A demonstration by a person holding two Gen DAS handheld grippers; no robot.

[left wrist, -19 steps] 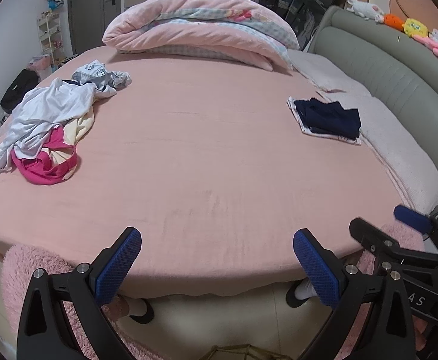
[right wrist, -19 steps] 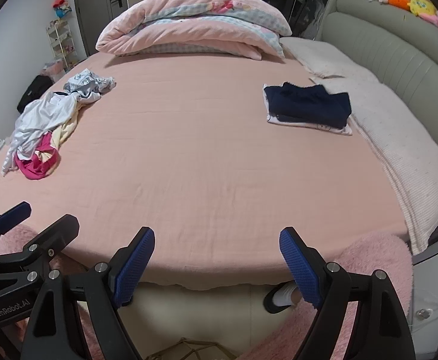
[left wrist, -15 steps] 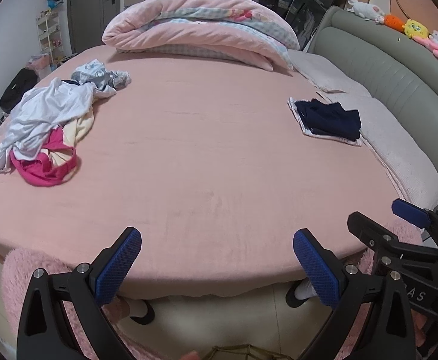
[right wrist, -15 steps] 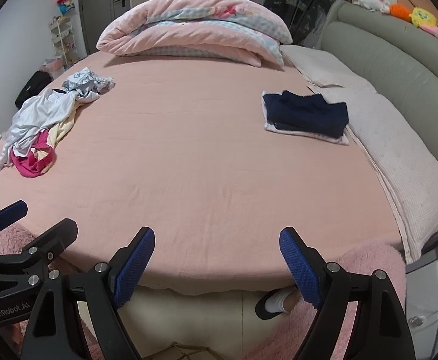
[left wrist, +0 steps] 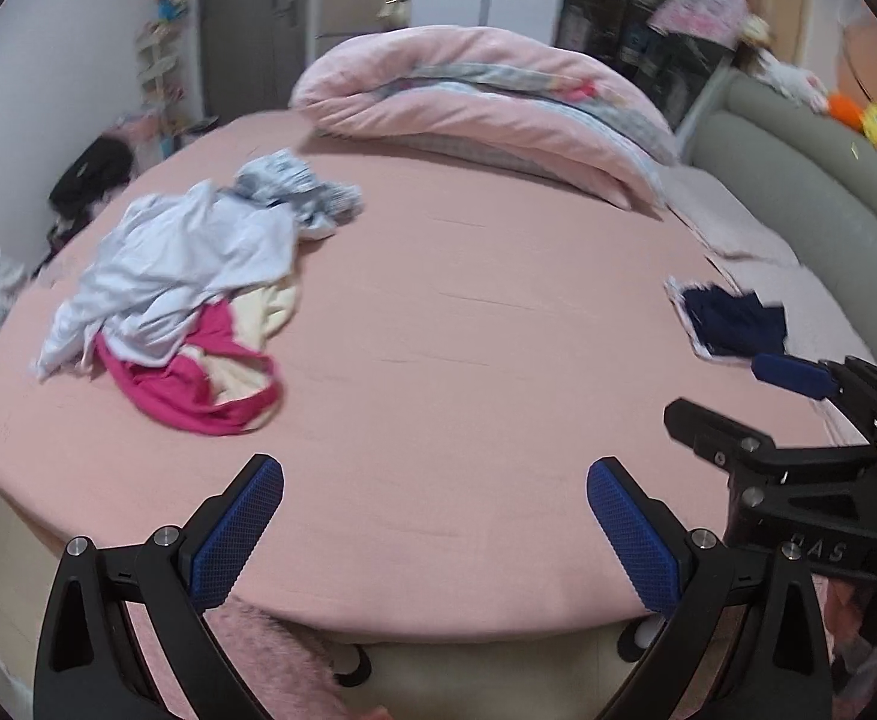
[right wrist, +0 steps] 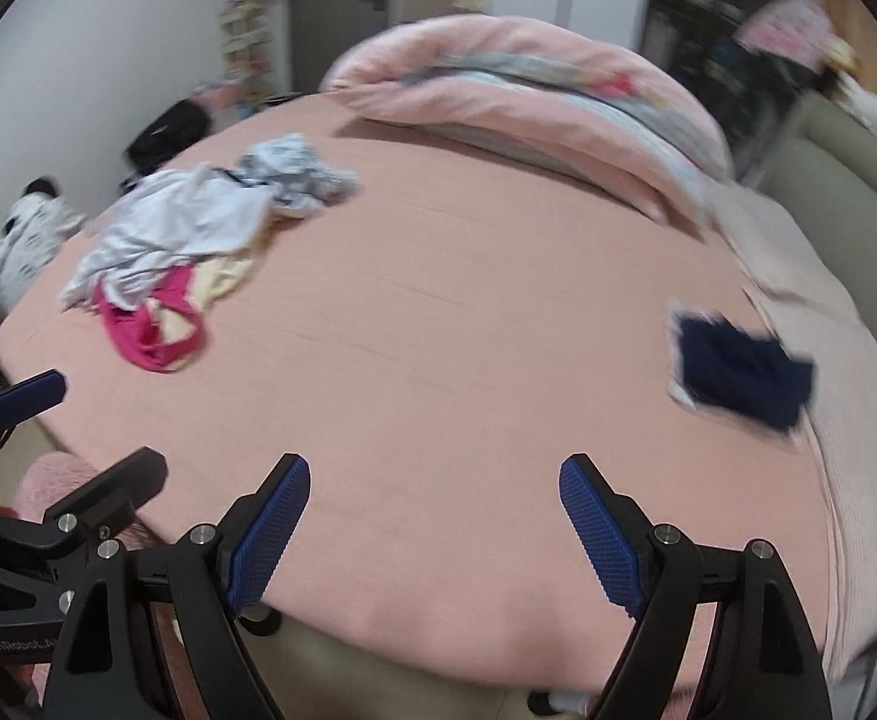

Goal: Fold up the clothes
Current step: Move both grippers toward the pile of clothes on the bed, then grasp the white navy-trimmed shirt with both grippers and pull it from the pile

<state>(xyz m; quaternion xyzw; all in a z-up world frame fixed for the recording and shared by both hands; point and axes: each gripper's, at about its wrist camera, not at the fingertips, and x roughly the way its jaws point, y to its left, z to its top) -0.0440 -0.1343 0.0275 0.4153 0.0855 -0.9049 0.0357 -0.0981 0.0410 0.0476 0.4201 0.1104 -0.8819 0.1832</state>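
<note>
Both claws swung left toward clothes pile (left wrist: 180,306), left claw (left wrist: 435,519) and right claw (right wrist: 432,531) spread wide, empty

1. My left wrist camera looks forward between the spread fingers of my left hand-held gripper (left wrist: 435,525), from the foot edge of the bed (left wrist: 468,372), tilted slightly down across it.
2. My right wrist camera looks the same way along my right hand-held gripper (right wrist: 432,531), also low at the near edge.
3. Both views share the pile of unfolded clothes (left wrist: 180,306) far left, the folded navy garment (right wrist: 738,369) right, and the rolled duvet (right wrist: 528,102) at the back.
4. Each camera catches the other gripper at its frame's side.
</note>
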